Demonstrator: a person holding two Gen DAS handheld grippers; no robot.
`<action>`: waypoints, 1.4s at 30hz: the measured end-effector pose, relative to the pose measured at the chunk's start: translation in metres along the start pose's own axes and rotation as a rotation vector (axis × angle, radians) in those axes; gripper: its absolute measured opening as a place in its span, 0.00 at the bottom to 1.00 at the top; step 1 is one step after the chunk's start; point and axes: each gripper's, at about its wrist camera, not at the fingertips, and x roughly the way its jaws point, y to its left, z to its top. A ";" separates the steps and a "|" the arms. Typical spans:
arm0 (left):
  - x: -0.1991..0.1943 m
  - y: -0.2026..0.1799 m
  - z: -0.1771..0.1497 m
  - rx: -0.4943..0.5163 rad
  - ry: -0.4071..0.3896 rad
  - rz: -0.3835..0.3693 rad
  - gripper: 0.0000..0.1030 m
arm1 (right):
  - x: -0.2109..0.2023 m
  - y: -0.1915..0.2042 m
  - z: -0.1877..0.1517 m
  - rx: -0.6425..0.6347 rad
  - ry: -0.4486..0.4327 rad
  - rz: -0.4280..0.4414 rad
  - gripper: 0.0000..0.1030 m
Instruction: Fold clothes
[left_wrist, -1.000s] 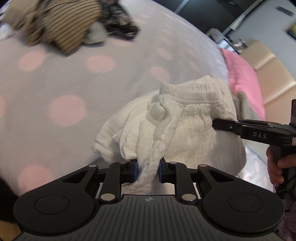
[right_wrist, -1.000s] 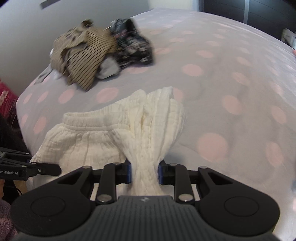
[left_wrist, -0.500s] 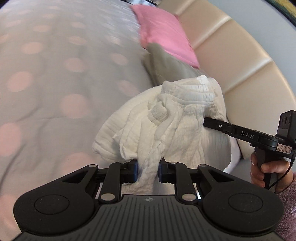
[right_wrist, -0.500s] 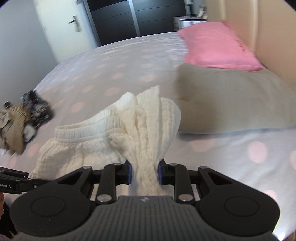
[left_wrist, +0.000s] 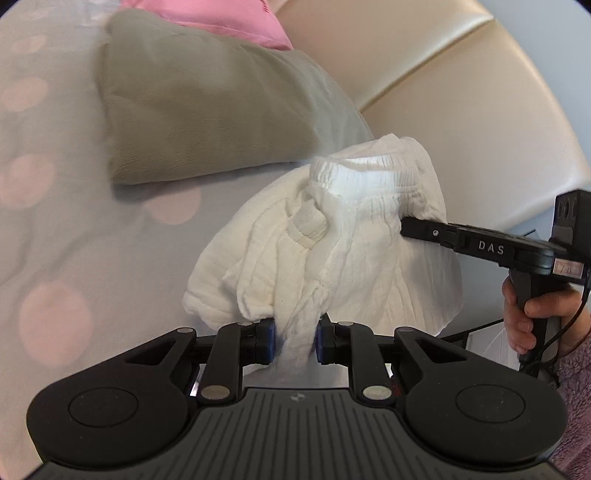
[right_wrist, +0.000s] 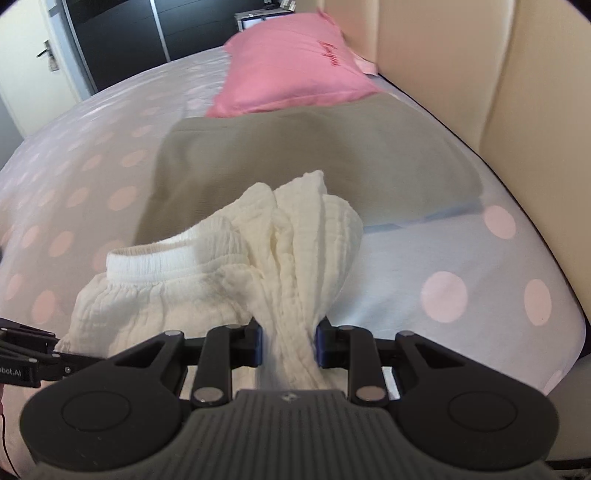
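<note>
Left tongs (left_wrist: 294, 341) clamping bunched fabric of white shorts (left_wrist: 332, 266). Right tongs (right_wrist: 290, 343) clamping another gathered fold of same garment; hand (left_wrist: 532, 317) gripping right handle at right edge of left view. Shorts hanging lifted above polka-dot bed (right_wrist: 424, 266), near headboard-side edge, elastic waistband (right_wrist: 173, 260) showing. Grey pillow (right_wrist: 303, 155) lying just behind shorts, pink pillow (right_wrist: 295, 62) resting beyond it, beige headboard (right_wrist: 524, 92) standing alongside.
</note>
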 end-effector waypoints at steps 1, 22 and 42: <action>0.011 -0.002 0.005 0.014 0.003 0.013 0.16 | 0.008 -0.009 0.001 0.011 0.008 -0.006 0.27; 0.118 0.041 0.030 0.077 0.039 0.130 0.26 | 0.127 -0.074 0.001 0.149 0.057 -0.077 0.53; 0.071 -0.033 0.019 0.336 -0.093 0.201 0.18 | 0.062 -0.048 -0.037 0.173 -0.083 -0.108 0.16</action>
